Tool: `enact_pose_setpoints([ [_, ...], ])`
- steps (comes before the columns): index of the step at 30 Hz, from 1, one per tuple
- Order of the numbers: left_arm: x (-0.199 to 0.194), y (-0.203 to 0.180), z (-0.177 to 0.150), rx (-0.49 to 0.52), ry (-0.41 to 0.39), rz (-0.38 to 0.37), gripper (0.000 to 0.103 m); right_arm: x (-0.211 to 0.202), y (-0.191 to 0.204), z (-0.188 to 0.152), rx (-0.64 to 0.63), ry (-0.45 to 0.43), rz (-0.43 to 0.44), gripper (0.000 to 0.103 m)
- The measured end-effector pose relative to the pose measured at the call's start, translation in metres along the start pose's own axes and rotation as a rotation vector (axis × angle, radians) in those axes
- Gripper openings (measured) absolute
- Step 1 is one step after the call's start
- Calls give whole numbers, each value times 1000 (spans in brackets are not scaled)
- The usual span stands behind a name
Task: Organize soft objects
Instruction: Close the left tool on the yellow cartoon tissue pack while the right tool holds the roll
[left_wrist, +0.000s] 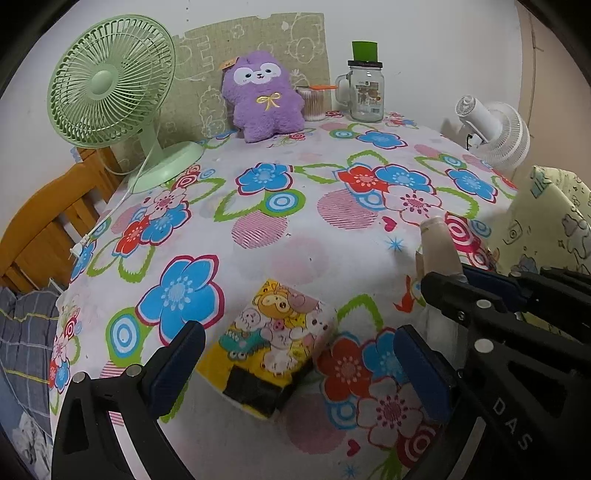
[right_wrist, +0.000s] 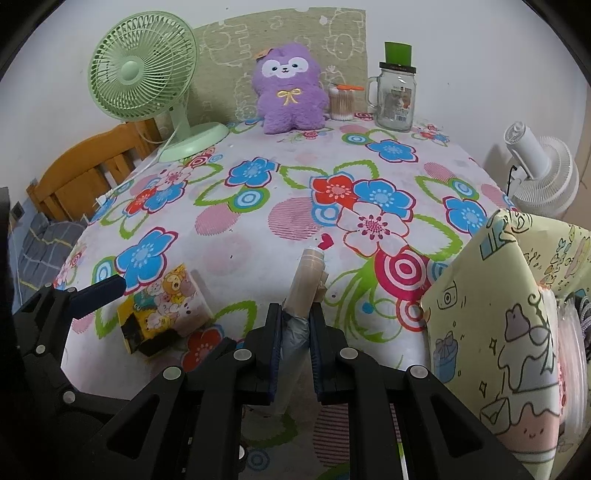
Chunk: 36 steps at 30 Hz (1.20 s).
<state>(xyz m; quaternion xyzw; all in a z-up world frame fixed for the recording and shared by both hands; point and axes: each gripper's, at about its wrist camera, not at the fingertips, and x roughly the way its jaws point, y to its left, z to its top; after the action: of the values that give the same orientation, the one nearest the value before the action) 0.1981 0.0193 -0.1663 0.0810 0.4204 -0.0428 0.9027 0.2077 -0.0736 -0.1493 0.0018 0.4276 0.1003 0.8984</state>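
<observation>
**Tube clamped on the right, tissue pack between open fingers on the left**

While the green fan (left_wrist: 110, 85) stands at the far left corner of the table (left_wrist: 314, 236), its white cord trails down the flowered cloth toward the wooden chair (left_wrist: 44, 229) beside it. Next along the back edge sits the purple plush toy (left_wrist: 260, 98), upright against a pale patterned mat on the wall. Just right of it are a tub of cotton swabs (left_wrist: 314, 105) and a glass mug jar (left_wrist: 365, 92) with a green cup on its lid. A white fan (left_wrist: 495, 129) stands off the table's right side.

Near the front edge lies a cartoon-printed tissue pack (left_wrist: 280, 339), flat on the cloth. The left gripper (left_wrist: 299, 365) has its jaws spread wide, one blue pad on each side of the pack; neither pad touches it as far as can be seen.

To the right, the right gripper (right_wrist: 295, 332) is closed tight on a soft beige tube (right_wrist: 308, 280), pinching its crimped grey end between the pads. The tube points away from the fingers toward the middle of the table, cap outward, lifted above the cloth. At the far right, a pale yellow cartoon-printed cloth bag (right_wrist: 517, 332) stands at the table's corner, near the tube but apart from it.
</observation>
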Motion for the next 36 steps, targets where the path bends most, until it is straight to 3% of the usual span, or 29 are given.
enact_pose_setpoints([
  [10,14,1,4,-17,9,-5,100,9,-4,4,16,11,5,17],
  [13,18,1,5,-16,16,-10,90,11,-3,4,13,17,6,17],
  [17,20,1,5,-11,18,6,68,12,-1,3,9,22,7,17],
  [21,17,0,3,-4,10,-7,61,11,1,2,4,19,5,17],
  [36,-4,-3,-10,-30,-6,-28,54,-9,10,-10,-15,1,7,17],
])
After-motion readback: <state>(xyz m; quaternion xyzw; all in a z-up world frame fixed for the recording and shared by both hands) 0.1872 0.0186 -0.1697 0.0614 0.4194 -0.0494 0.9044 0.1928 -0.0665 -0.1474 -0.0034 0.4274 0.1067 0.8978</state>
